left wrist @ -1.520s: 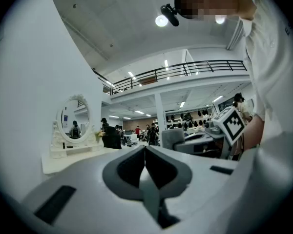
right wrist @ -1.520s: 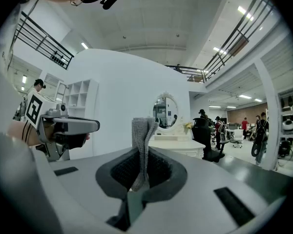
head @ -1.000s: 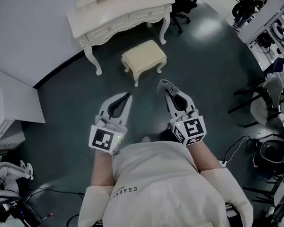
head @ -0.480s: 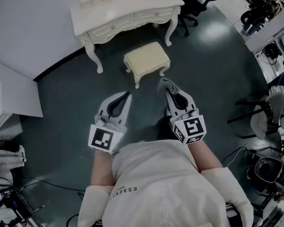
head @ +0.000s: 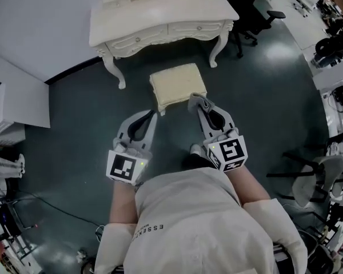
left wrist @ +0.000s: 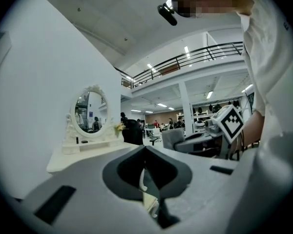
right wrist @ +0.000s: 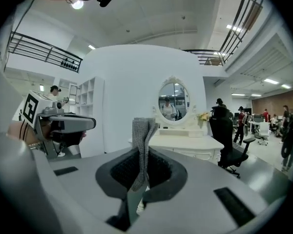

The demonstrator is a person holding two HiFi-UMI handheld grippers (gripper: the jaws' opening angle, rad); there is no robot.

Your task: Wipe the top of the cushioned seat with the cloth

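We hold both forearms forward, level and side by side. Left gripper — jaws together, nothing between them. Right gripper — jaws clamped on the cloth.

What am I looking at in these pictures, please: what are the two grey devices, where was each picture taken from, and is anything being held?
There is no robot here: a person holds a two-jaw claw in each hand. The top-down picture comes from a camera on the person's head. The other two come from cameras riding on each claw, looking along its jaws.

The left claw is shut and empty. The right claw is shut on a grey cloth.

Ahead, on the dark floor, stands a cream cushioned seat. Behind it is a white dressing table with an oval mirror. The cloth does not seem to touch the seat yet.
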